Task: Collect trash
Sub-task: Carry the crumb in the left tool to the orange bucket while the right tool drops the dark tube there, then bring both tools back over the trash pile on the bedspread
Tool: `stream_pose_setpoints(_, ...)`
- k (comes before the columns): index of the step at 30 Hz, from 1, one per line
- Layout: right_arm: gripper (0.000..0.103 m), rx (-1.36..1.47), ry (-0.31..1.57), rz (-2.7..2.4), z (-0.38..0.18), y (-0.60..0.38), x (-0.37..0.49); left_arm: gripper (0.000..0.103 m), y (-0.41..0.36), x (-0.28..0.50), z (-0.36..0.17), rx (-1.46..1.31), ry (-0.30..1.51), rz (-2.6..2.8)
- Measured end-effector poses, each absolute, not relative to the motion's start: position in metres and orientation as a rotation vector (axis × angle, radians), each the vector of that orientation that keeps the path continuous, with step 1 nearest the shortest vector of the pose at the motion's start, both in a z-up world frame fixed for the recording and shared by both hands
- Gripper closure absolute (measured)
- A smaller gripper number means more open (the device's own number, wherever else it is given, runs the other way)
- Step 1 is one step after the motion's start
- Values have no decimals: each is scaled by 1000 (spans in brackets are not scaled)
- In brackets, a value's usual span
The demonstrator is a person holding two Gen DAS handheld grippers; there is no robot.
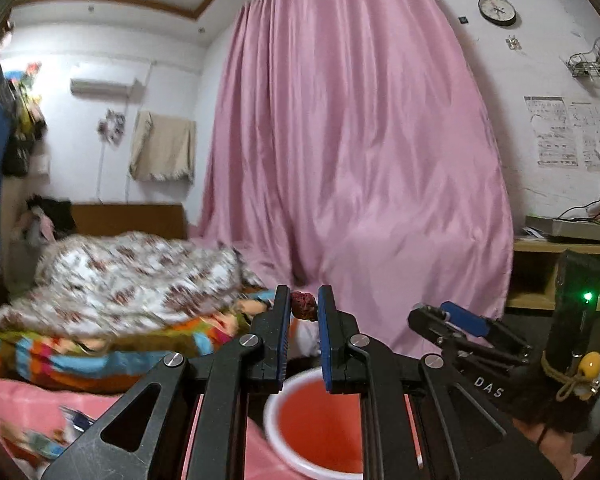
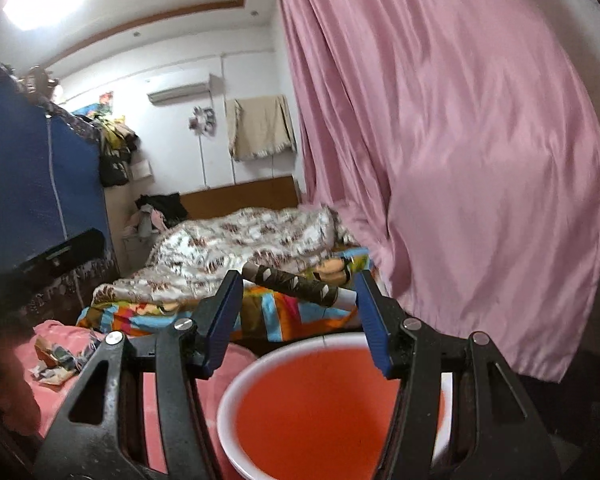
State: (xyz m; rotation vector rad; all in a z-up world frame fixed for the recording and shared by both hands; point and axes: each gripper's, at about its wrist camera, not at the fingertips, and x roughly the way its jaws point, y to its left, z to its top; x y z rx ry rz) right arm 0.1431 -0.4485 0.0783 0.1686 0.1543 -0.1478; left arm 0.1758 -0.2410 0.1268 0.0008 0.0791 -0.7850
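My left gripper (image 1: 304,304) is shut on a small crumpled dark red scrap (image 1: 303,306), pinched at the fingertips. It hangs above a red bucket (image 1: 274,412) with a white rim. My right gripper (image 2: 299,286) is shut on a long dark wrapper with white diamond marks (image 2: 296,284), which spans the gap between the blue pads. The same bucket (image 2: 228,396) sits just below and in front of it. In the left wrist view the right gripper (image 1: 456,320) shows to the right, pointing left.
A pink curtain (image 1: 352,160) hangs straight ahead. A bed with a patterned quilt (image 2: 236,248) and a bright striped blanket (image 2: 140,316) lies to the left. Loose scraps (image 2: 56,360) lie on the pink sheet. A wooden desk (image 1: 560,246) stands at the right.
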Motion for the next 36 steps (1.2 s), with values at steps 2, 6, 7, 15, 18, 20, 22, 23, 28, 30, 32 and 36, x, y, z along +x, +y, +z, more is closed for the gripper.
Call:
stream_pose_setpoints(2,39,194,203,-152,70,-456,147,92,-256,185,121,1,135,-800)
stream_pose_setpoints(6,39,245,296,-153,50,-470,158,92,-284,211,108,-9,287,-812)
stream_pose_setpoints(7,39,251,308,-153,48,-472,160,92,-289,215,105,-10,317,-807)
stream_pose_setpoints(15,39,308,411,-147,31,-489,175,92,-312,233,82,28,479,-800)
stream_pose_setpoints(18,39,320,439,-147,26,-493,178,92,-314,238,75,19,535,-808)
stream_pose_setpoints(20,38,325,451,-149,25,-494,182,92,-315,241,71,18,568,-810)
stream_pose_setpoints(22,37,331,460,-151,25,-495,182,92,-317,245,67,23,599,-804)
stream_pose_setpoints(23,36,335,461,-152,24,-496,182,92,-318,247,66,19,612,-804)
stream_pose_setpoints(28,27,345,446,-166,27,-496,179,80,-315,251,59,-4,657,-805)
stream_pose_setpoints(30,24,345,436,-174,28,-496,178,70,-313,253,59,-26,660,-812)
stream_pose_setpoints(32,21,340,420,-181,31,-495,175,70,-310,253,61,-34,659,-810)
stream_pose_setpoints(36,14,318,379,-185,37,-487,173,70,-301,254,67,-60,660,-801)
